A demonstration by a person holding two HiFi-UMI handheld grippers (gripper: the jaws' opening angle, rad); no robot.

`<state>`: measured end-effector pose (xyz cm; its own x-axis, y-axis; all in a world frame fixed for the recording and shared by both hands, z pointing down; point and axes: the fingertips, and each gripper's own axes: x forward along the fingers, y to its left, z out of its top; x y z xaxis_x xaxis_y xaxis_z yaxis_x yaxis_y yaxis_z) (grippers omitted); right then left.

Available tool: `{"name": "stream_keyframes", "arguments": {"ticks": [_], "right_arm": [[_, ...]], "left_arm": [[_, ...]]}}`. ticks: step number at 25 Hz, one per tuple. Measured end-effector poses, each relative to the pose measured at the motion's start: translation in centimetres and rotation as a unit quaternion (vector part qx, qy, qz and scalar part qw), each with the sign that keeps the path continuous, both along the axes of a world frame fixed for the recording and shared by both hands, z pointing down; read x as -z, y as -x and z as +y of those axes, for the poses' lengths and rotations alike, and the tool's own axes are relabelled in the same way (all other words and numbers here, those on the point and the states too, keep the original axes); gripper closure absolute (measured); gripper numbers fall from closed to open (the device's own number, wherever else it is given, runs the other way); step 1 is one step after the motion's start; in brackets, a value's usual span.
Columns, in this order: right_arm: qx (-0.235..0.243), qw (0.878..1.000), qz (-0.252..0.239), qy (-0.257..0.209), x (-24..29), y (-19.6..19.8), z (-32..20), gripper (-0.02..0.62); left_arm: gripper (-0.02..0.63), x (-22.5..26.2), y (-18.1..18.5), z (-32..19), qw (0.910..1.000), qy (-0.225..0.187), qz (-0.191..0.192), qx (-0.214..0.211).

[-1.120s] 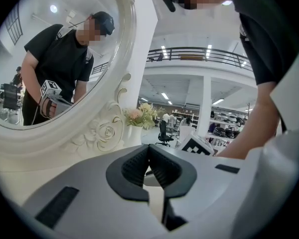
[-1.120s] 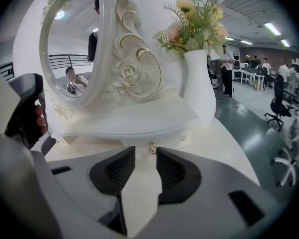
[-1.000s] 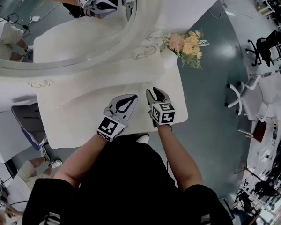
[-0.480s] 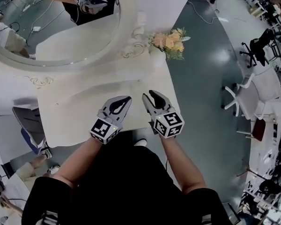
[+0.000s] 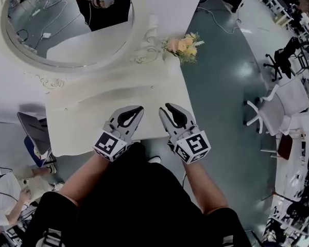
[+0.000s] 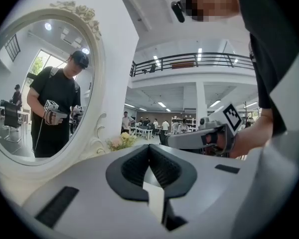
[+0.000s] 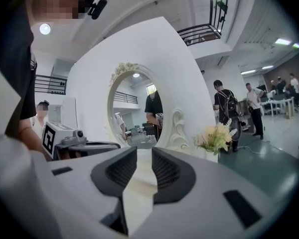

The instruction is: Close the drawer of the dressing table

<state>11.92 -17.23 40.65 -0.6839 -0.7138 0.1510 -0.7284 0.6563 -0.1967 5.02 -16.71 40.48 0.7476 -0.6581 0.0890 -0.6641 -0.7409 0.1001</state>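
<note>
The white dressing table [image 5: 87, 112] stands below me with its oval mirror [image 5: 67, 30] behind. Its front face and drawer are hidden under my hands and body. My left gripper [image 5: 138, 109] hovers over the table's front edge with its jaws shut and nothing in them; its pads [image 6: 139, 163] meet at the tips. My right gripper [image 5: 168, 108] hangs beside it, level, its jaws closing but still apart, with nothing between them. The table top [image 7: 139, 183] shows through the gap between its pads [image 7: 123, 169]. Neither gripper touches the table.
A vase of flowers [image 5: 183, 45] stands at the table's back right corner. Right of the table are teal floor, a white chair [image 5: 278, 104] and black office chairs [image 5: 286, 55]. A blue-grey chair [image 5: 36, 135] and a seated person [image 5: 5, 202] are at the left.
Both grippers have risen and drawn back from over the table top to its front edge. The gap between the right gripper's jaws has narrowed.
</note>
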Motion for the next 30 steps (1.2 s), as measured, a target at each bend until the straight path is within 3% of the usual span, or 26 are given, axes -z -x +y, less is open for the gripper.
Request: {"name": "stream_keyframes", "arguments": {"ticks": [9,17,30], "right_arm": [[0.030,0.998,0.014,-0.060,4.5,-0.4,5.1,0.590],[0.038,0.996,0.011,-0.086,5.7,-1.1,7.4,0.594],[0.056,0.994,0.007,-0.089,6.4,-0.8,9.1,0.594]], "left_arm": [[0.611,4.3,-1.7,4.5,0.9994,-0.033,0.003,-0.014],[0.611,5.5,-2.2,6.6,0.9992,-0.039,-0.004,-0.010],[0.611,6.1,-1.5,8.3,0.9988,-0.048,0.003,0.011]]}}
